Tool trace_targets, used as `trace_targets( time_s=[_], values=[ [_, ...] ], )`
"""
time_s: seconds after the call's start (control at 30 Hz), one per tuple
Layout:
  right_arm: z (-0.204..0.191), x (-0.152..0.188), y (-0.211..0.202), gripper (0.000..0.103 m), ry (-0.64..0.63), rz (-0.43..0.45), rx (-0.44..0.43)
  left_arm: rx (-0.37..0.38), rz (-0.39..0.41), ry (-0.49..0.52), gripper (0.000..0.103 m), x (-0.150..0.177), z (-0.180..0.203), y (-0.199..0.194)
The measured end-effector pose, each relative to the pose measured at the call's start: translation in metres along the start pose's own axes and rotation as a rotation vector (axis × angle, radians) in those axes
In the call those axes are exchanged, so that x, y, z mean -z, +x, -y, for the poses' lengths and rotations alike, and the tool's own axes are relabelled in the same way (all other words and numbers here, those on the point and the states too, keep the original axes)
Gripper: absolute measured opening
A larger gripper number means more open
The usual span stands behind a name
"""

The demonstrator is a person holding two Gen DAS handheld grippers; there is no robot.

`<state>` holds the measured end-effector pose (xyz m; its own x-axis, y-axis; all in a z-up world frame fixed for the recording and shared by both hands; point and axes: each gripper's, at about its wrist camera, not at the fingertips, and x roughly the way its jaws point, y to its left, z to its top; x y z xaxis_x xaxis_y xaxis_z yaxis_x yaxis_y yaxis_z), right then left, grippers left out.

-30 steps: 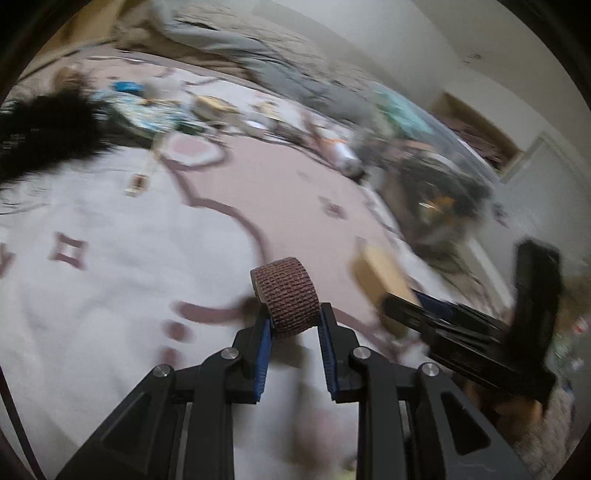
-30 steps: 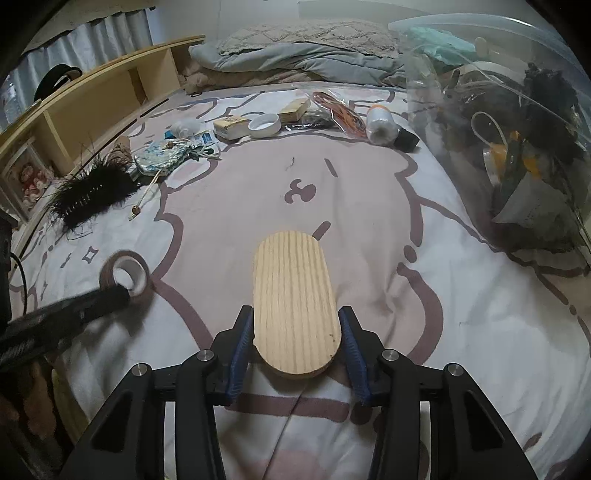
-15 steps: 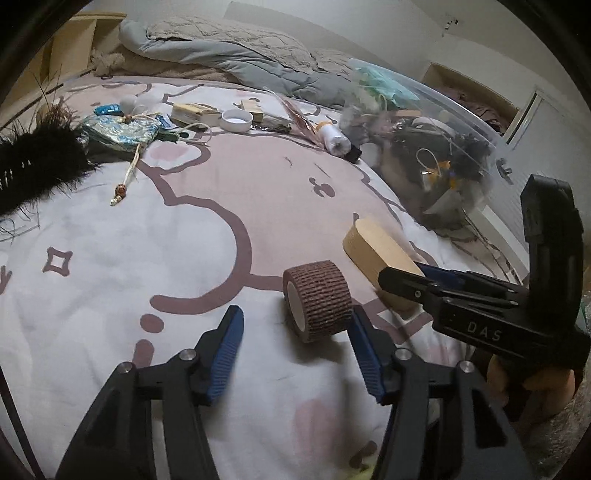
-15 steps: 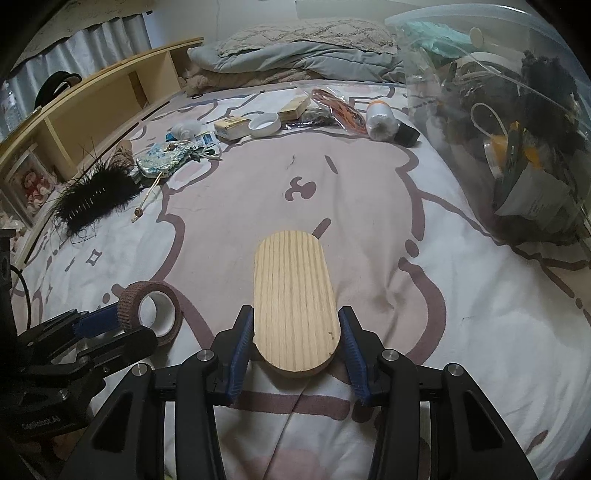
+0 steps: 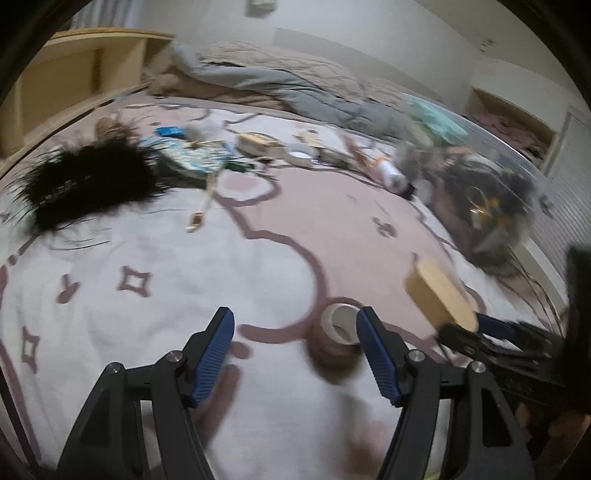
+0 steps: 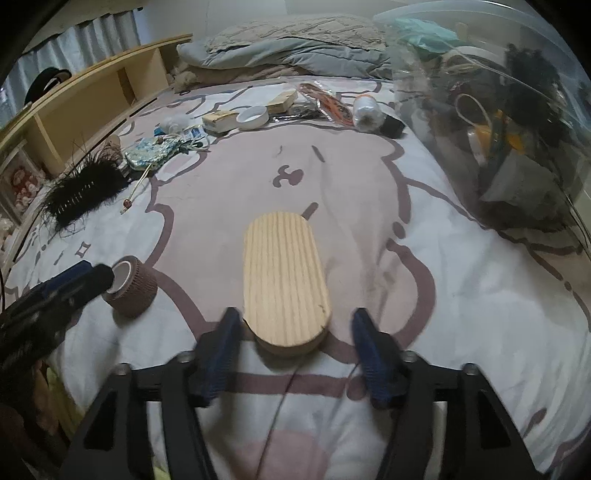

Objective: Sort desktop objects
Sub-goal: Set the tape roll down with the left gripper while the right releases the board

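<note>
The left gripper [image 5: 295, 345] was opening, the brown bandage roll [image 5: 334, 339] left unclasped on the bedspread [image 6: 461, 295]. The right gripper [image 6: 291, 350] was opening, the wooden oval board [image 6: 284, 284] lying unpressed between its jaws.

Bedspread [image 6: 480, 295]: white with mauve cartoon outlines, covering the whole near and middle ground, lightly creased. Grey duvet [image 6: 280, 55]: bunched at the far end, with a beige textured pillow [image 6: 295, 27] lying on top of it. Wooden shelf [image 6: 92, 96]: runs along the left side, with open compartments. A black item [image 6: 44, 79], possibly a cap, sits on its top. Grey curtain [image 6: 92, 40]: hangs behind the shelf, far left. Pale wall [image 5: 369, 33]: behind the bed. Recessed niche [image 5: 509, 122]: far right, contents blurred.
</note>
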<state>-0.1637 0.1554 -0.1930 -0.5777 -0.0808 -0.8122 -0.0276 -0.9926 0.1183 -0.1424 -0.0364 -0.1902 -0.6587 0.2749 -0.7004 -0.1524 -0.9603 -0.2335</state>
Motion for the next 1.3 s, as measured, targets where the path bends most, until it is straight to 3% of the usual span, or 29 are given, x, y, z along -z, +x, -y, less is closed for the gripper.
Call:
trace_targets(
  time_s=[0.07,0.17,0.2,0.23,0.43,0.7,0.8,0.87,1.03,1.17,1.3],
  values=[
    [0.005,0.003,-0.003,0.083,0.027,0.005,0.029,-0.016,0.007,-0.020,0.069,-0.001,-0.005,-0.001],
    [0.013,0.004,-0.004,0.084,0.060,0.005,0.035,0.003,0.020,-0.020,0.069,-0.001,-0.004,-0.004],
    [0.015,0.004,-0.004,0.084,0.069,0.004,0.027,0.014,0.024,-0.010,0.073,-0.001,-0.001,-0.006],
    [0.017,0.004,-0.004,0.084,0.076,0.003,0.020,0.026,0.029,0.004,0.079,0.000,0.002,-0.007],
    [0.012,0.006,-0.003,0.084,0.044,-0.004,0.047,0.020,0.043,0.133,0.080,0.008,0.026,-0.004],
    [0.011,0.007,0.003,0.084,0.012,-0.027,0.093,-0.043,-0.036,0.205,0.080,0.020,0.037,0.021],
    [0.017,0.007,0.002,0.085,0.037,-0.017,0.171,-0.049,-0.059,0.203,0.081,0.021,0.036,0.028],
    [0.024,0.006,0.001,0.085,0.073,-0.013,0.177,-0.048,-0.060,0.202,0.082,0.022,0.037,0.028],
    [0.039,-0.004,0.008,0.086,0.124,-0.003,0.192,-0.034,-0.083,0.206,0.094,0.023,0.037,0.032],
    [0.051,-0.017,0.017,0.086,0.136,0.007,0.229,-0.029,-0.095,0.210,0.099,0.024,0.039,0.035],
    [0.067,-0.025,0.025,0.086,0.179,0.003,0.208,-0.023,-0.102,0.213,0.101,0.024,0.039,0.036]
  ],
)
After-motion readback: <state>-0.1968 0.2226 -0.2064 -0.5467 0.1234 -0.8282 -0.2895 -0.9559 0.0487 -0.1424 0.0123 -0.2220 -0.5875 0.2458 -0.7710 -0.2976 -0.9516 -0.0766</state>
